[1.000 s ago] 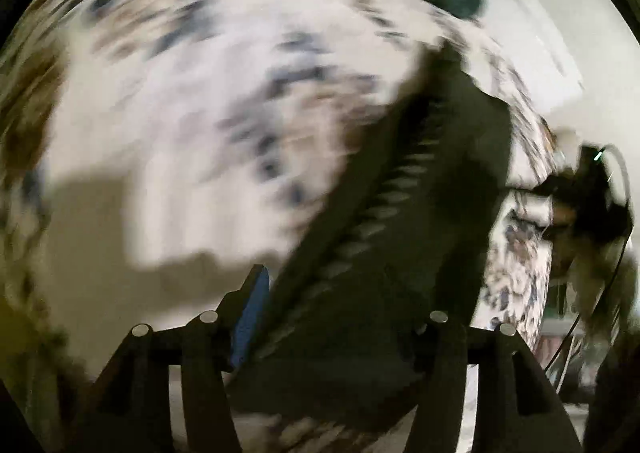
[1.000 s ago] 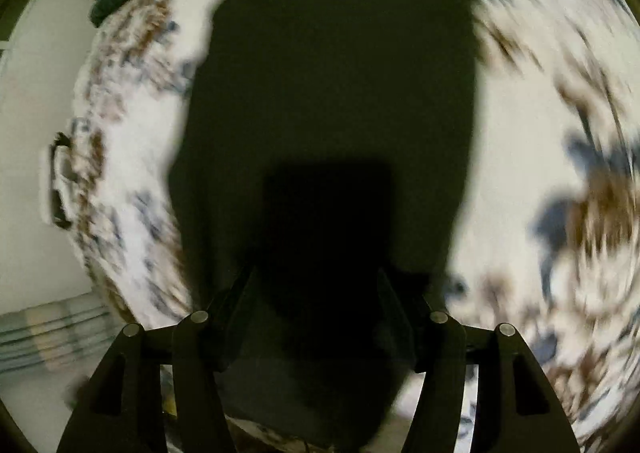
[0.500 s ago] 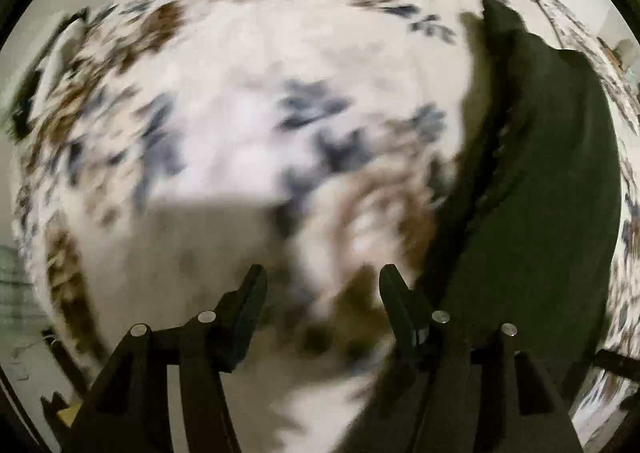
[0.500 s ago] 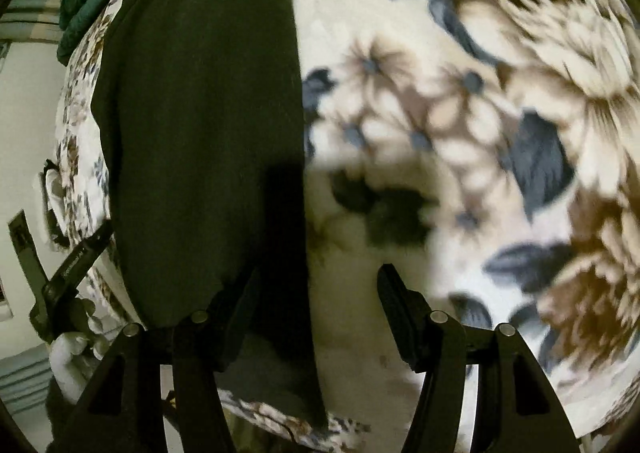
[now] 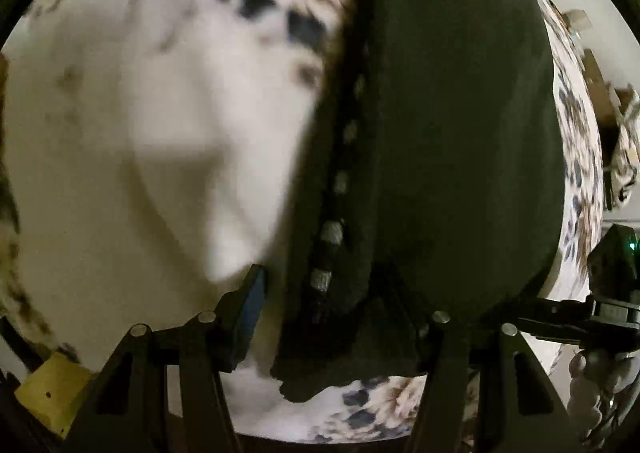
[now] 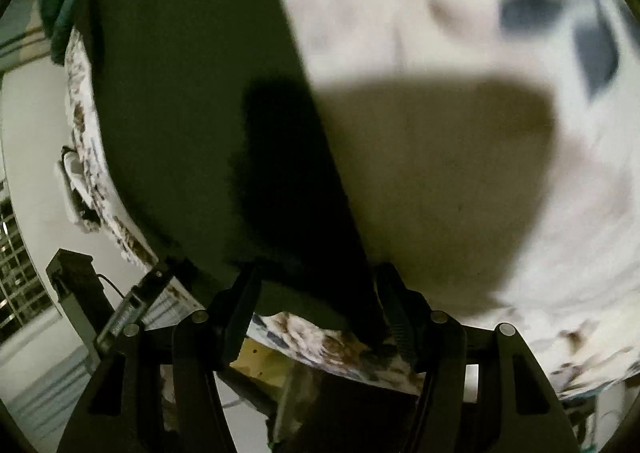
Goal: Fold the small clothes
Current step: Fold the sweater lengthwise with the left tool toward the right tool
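Grippers (image 5: 320, 293) (image 6: 316, 293) down-tilted, seemingly apart, over garment (image 5: 460, 133)

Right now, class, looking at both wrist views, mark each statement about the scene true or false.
1. The dark green knit garment lies on a floral-patterned cream bedspread. True.
2. The garment is bright red. False: it is dark green.
3. The left gripper has its jaws apart. True.
4. The right gripper has its jaws pressed fully together. False: they stand apart.
5. A row of pale patches runs along one edge of the garment. True.
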Available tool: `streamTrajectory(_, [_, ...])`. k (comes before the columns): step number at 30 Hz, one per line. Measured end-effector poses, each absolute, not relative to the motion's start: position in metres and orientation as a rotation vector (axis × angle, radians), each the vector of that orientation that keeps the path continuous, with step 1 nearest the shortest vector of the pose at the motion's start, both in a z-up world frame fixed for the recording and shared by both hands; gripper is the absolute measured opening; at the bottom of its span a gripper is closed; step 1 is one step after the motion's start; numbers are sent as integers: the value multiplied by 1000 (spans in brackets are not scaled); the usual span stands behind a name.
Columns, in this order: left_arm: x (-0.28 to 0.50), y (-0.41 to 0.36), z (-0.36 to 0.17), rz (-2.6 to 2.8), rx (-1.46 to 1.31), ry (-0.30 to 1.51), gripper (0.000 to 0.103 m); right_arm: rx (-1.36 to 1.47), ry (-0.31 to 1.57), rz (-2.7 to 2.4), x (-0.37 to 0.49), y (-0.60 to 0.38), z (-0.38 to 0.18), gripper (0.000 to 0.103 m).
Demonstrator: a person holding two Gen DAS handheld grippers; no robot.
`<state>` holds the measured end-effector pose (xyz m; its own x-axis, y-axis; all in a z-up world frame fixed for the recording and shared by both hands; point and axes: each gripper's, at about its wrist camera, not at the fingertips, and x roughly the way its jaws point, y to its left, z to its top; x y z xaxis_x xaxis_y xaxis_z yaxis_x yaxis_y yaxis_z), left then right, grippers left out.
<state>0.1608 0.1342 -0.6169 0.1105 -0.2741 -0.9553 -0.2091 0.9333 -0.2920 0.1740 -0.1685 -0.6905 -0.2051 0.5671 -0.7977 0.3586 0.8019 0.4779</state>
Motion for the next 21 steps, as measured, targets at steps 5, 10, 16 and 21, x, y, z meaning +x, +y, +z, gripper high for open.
streamTrajectory(5, [151,137,-610,-126,-407,1421,7,719,1745,168,160,-161,-694,14])
streamTrajectory(10, [142,153,-595,-150,-441,1387,6,684,1706,175,142,-150,-677,9])
streamTrajectory(16, [149,159,-609,-188,-503,1443,13,641,1736,171,138,-147,-683,19])
streamTrajectory(21, [148,169,-621,-229,-599,1443,45,691,1749,202,141,-161,-690,43])
